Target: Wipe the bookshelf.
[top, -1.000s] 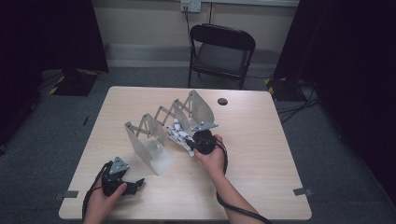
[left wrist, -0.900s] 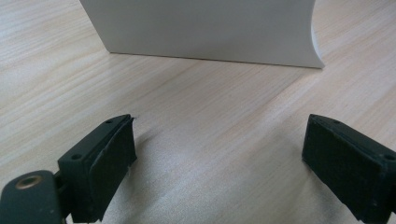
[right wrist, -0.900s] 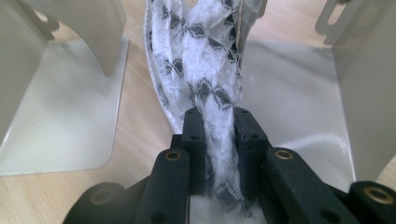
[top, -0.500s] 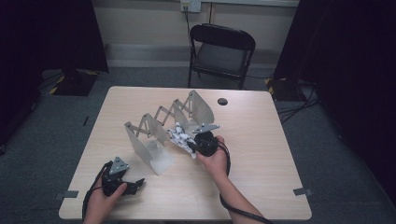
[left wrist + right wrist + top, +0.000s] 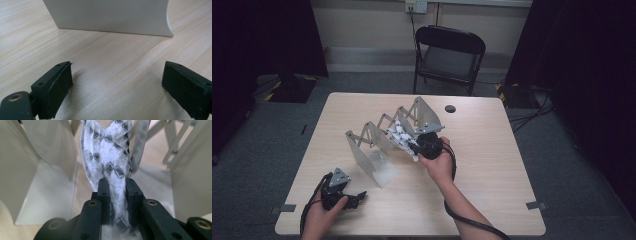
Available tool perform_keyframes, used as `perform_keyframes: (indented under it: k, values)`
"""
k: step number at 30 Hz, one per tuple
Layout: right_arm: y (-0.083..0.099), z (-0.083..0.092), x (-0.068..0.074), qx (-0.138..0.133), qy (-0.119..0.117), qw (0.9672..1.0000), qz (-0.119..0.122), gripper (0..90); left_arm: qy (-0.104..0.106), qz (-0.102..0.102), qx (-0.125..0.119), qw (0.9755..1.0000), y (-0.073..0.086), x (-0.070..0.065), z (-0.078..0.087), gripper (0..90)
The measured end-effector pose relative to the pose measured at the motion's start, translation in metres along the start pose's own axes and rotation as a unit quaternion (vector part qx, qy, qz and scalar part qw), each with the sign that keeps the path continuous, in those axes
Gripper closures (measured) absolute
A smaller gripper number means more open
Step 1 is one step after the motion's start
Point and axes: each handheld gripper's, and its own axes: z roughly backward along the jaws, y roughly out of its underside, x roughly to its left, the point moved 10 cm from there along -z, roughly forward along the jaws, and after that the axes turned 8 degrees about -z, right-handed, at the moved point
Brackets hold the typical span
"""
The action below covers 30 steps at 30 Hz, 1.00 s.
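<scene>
Right claw (image 5: 117,195) clenched on a white cloth with black diamond pattern (image 5: 110,152), pinched between both pads, hanging among the panels of the folding metal rack (image 5: 377,140) mid-worktop (image 5: 492,150). Left claw (image 5: 117,82) released, jaws wide apart, low over bare wood near the rack's front plate.

Wooden table (image 5: 492,175); metal rack (image 5: 377,145), black disc (image 5: 450,108)

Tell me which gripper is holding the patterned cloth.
The right gripper, at the rack; its jaws pinch the black-and-white cloth. The left gripper is open.
</scene>
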Motion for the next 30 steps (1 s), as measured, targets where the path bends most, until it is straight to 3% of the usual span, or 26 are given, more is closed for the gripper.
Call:
perform_keyframes:
  k: [4, 11, 21, 30]
  values:
    - [0.022, -0.012, -0.004, 0.021, 0.001, 0.9998, -0.007, 77.1, 0.000, 0.000, 0.000, 1.0000, 0.000, 0.000, 0.000, 9.2]
    - [0.044, -0.017, -0.008, 0.040, 0.000, 0.9991, -0.009, 77.1, 0.000, 0.000, 0.000, 1.0000, 0.000, 0.000, 0.000, 9.2]
    - [0.064, -0.003, -0.010, 0.039, -0.017, 0.9991, -0.006, 76.9, 0.000, 0.000, 0.000, 1.0000, 0.000, 0.000, 0.000, 9.2]
    - [0.082, 0.020, -0.007, 0.033, -0.030, 0.9990, -0.005, 76.6, 0.000, 0.000, 0.000, 1.0000, 0.000, 0.000, 0.000, 9.2]
